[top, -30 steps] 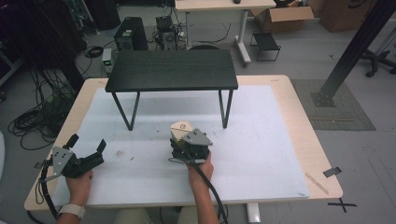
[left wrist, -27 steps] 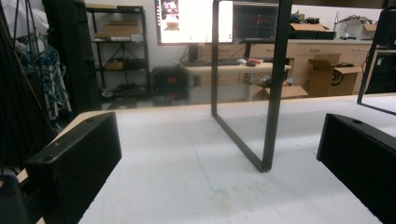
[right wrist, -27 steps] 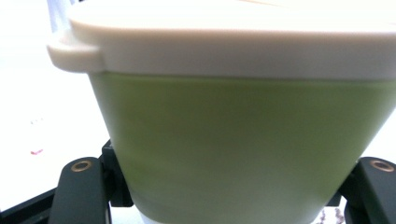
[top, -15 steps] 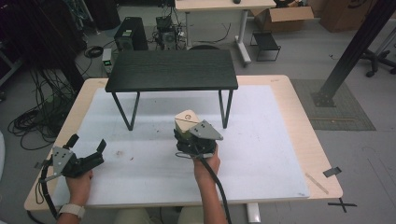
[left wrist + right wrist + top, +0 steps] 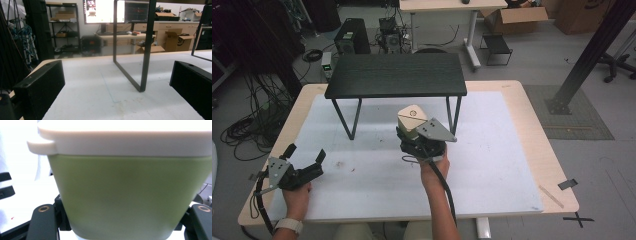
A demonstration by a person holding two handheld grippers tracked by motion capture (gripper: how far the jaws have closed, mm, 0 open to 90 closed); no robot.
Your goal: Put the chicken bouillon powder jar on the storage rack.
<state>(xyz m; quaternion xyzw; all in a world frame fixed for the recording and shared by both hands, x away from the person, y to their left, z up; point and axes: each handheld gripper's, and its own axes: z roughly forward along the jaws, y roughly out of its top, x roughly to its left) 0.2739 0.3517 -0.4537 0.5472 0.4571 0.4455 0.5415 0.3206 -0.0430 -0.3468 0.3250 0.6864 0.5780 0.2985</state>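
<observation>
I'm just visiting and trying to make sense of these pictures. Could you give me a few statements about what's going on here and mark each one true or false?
1. The right gripper holds a green container with a white lid. True.
2. The left gripper is also holding something. False: its jaws stand wide apart with nothing between them.
3. A small black table stands on the white mat. True.
4. The container sits on top of the black table. False: it is held in front of the black table, nearer the person, between the right gripper's jaws.
5. The lid is off the container. False: the lid sits on its top.
</observation>
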